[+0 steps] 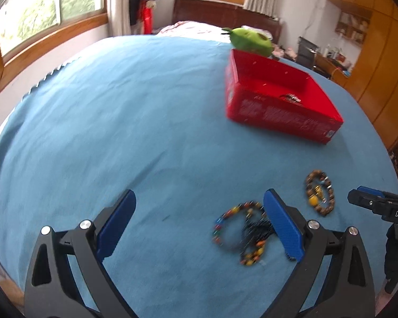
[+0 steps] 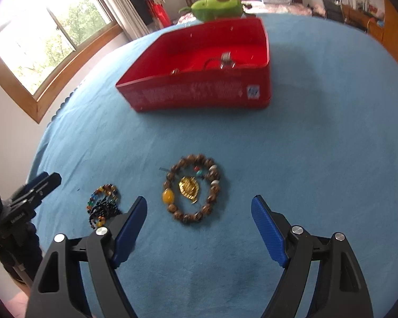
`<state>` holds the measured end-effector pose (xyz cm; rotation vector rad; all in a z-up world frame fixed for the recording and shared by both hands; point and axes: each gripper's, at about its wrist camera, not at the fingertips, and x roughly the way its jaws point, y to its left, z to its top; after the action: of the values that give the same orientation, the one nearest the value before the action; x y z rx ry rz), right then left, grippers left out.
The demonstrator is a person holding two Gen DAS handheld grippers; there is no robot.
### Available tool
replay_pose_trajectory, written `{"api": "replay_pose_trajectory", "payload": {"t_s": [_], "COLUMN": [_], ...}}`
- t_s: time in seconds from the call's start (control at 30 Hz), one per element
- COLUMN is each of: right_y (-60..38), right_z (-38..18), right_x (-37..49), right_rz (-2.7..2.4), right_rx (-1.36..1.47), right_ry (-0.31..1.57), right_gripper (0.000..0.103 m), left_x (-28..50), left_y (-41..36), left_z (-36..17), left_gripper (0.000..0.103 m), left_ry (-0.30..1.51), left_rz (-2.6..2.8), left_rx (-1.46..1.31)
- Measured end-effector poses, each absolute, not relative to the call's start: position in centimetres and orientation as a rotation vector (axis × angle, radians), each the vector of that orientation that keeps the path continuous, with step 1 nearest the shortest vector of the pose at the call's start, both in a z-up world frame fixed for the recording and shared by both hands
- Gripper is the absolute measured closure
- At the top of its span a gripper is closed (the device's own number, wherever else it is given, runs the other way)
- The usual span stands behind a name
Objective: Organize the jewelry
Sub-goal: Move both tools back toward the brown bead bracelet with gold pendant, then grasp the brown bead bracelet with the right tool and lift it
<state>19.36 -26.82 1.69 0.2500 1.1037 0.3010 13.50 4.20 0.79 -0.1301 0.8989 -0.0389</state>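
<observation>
Left gripper (image 1: pixel 199 206) spread wide, empty, beside multicoloured bead strands (image 1: pixel 241 234) on blue bedspread (image 1: pixel 119 122). Right gripper (image 2: pixel 199 213) wide, empty, above brown bead bracelet (image 2: pixel 192 188) with gold pendant (image 2: pixel 189 188). Red box (image 2: pixel 199 90) farther in, holding small jewellery (image 2: pixel 226 59).

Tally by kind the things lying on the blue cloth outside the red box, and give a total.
Brown wooden-bead bracelet: 1
Gold leaf pendant, inside that bracelet's ring: 1
Multicoloured bead bracelet, tangled with black beads: 1
Green plush toy, behind the box: 1
Total: 4

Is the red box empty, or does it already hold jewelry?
Not empty. The open red box already holds a few small jewelry pieces on its floor; which pieces, cannot tell.
</observation>
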Motion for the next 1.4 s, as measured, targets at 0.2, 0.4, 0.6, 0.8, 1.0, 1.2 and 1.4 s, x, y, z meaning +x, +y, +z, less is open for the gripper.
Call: {"api": "replay_pose_trajectory", "payload": {"t_s": [0.2,0.4,0.6,0.8,1.0,1.2,1.4], "right_y": [-27.2,-27.1,-26.1,-24.5,-24.5,-26.3,-28.2], "right_z": [-0.6,-1.2,-1.1,-1.1,-1.0,2.0,4.5], "right_x": [20.5,21.0,22.1,23.1,22.6,20.6,18.2], "right_rz": [0.317,0.273,0.217,0.215,0.268,0.336,0.313], "right_rx": [0.358,0.330,0.233,0.153,0.191,0.257,0.256], "right_ry": [1.173,1.183,1.189,1.181,1.187,1.107,1.047], "right_gripper": [0.025,0.045,0.063,0.082,0.092,0.092,0.092], "left_x": [12.0,11.2,11.4,11.3,11.1,11.2,11.6], "left_y": [5.0,5.4,4.8,4.2,4.0,3.0,0.9], "left_z": [0.0,-0.2,-0.4,-0.2,0.1,0.7,1.1], "left_gripper": [0.007,0.007,0.007,0.007,0.007,0.007,0.007], "left_ry": [0.910,0.913,0.917,0.914,0.906,0.903,0.908], "left_rz": [-0.021,-0.012,-0.015,-0.030,-0.034,-0.059,-0.106], "left_rx": [-0.146,-0.133,-0.113,-0.100,-0.098,-0.084,-0.049]}}
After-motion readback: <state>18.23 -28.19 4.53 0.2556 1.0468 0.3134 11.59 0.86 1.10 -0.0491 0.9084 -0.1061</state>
